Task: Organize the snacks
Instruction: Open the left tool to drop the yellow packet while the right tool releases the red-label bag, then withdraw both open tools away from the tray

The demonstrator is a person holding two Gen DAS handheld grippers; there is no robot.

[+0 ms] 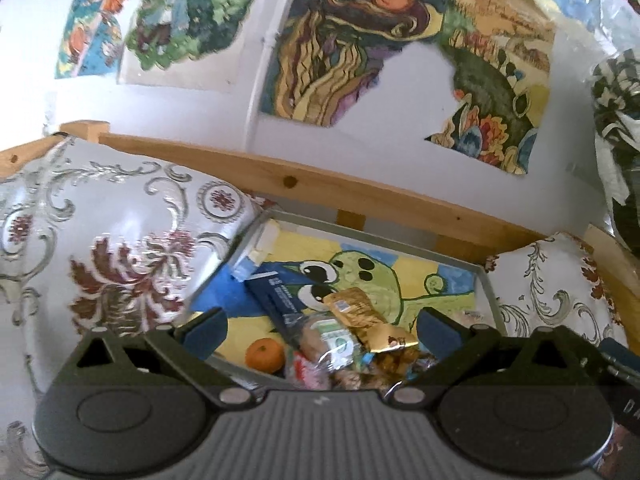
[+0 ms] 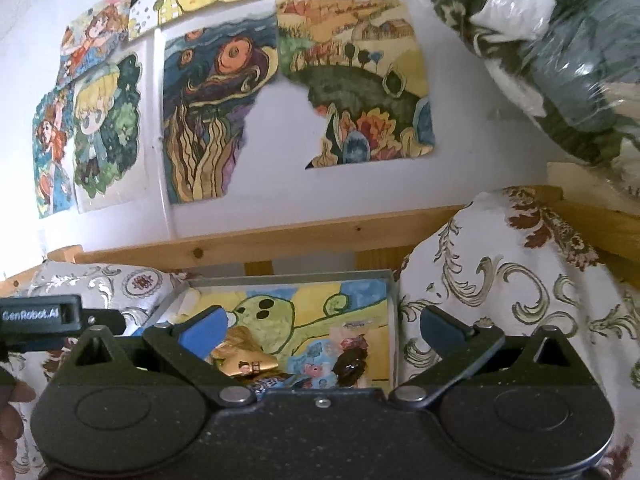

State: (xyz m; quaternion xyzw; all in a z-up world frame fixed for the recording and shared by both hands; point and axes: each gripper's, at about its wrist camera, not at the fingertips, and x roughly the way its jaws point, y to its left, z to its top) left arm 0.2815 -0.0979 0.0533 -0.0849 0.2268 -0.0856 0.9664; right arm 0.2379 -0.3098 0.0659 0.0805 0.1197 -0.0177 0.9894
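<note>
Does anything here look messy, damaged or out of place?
Yes. The snacks lie in a loose, overlapping heap at the near end of the tray, with an orange beside them. On the wall, the landscape painting has a ragged, torn-looking lower left edge.

We lose the near snack pile (image 1: 344,372) beneath the left hand-held gripper (image 1: 322,326) body (wrappers blurred, unreadable); a plastic-wrapped bundle (image 2: 560,60) runs off the right view's edge.

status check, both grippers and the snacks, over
Left gripper open, empty. Right gripper open, empty. Snacks piled in tray, orange beside them. Nothing blocking.
</note>
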